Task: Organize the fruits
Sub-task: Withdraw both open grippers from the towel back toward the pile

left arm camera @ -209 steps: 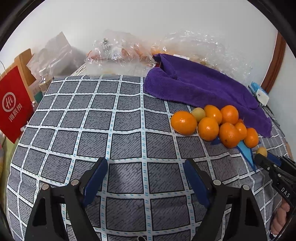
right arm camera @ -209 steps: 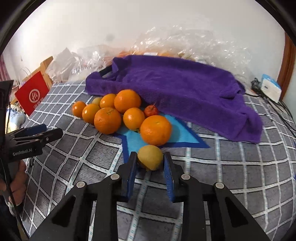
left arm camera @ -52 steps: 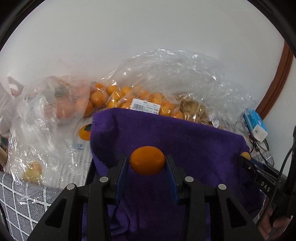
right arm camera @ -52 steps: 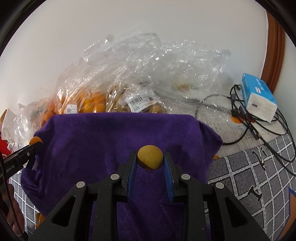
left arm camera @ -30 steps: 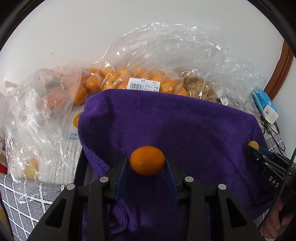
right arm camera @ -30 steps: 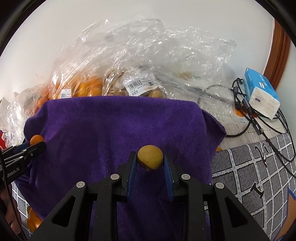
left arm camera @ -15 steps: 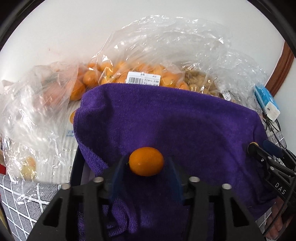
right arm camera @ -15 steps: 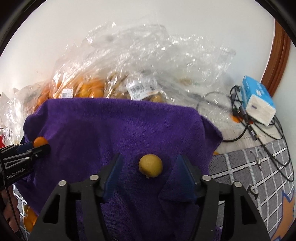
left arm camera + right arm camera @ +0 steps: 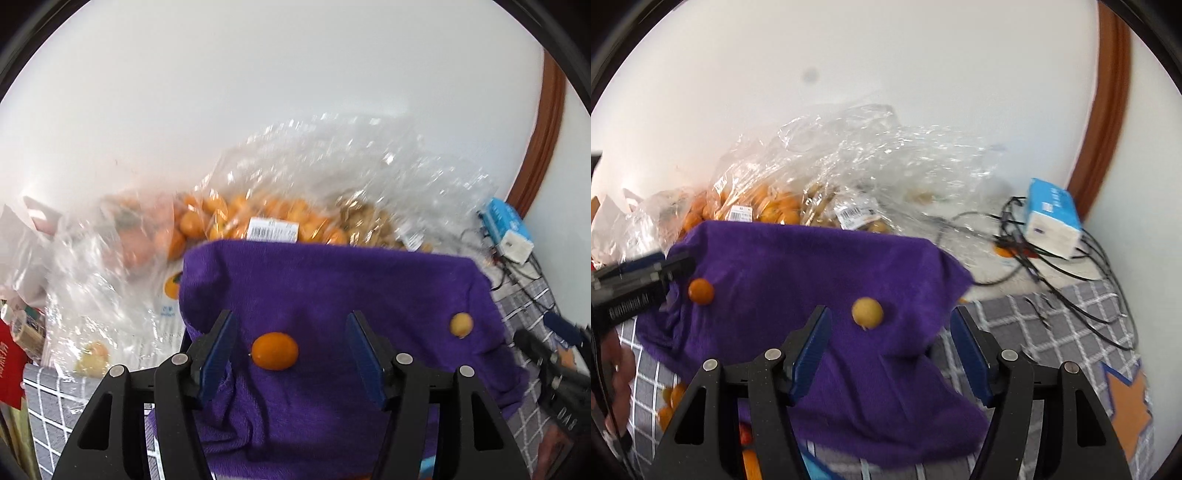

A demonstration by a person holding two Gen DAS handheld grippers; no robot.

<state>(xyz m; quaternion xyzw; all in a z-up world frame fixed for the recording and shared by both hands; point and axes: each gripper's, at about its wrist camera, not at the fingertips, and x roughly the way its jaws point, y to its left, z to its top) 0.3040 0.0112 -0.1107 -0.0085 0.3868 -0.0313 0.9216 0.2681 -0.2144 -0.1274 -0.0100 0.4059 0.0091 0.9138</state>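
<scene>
Barcode label [image 9: 272,229] on fruit bag [image 9: 332,184]

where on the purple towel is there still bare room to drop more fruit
Bare towel lies between the orange and the yellow fruit, and behind both up to the bags. Its near folds are also bare. Crowded: the bags at the back, the cables to the right.

Bagged fruit [image 9: 236,218] blurred; oranges [image 9: 670,400] half hidden under purple towel [image 9: 798,277].
</scene>
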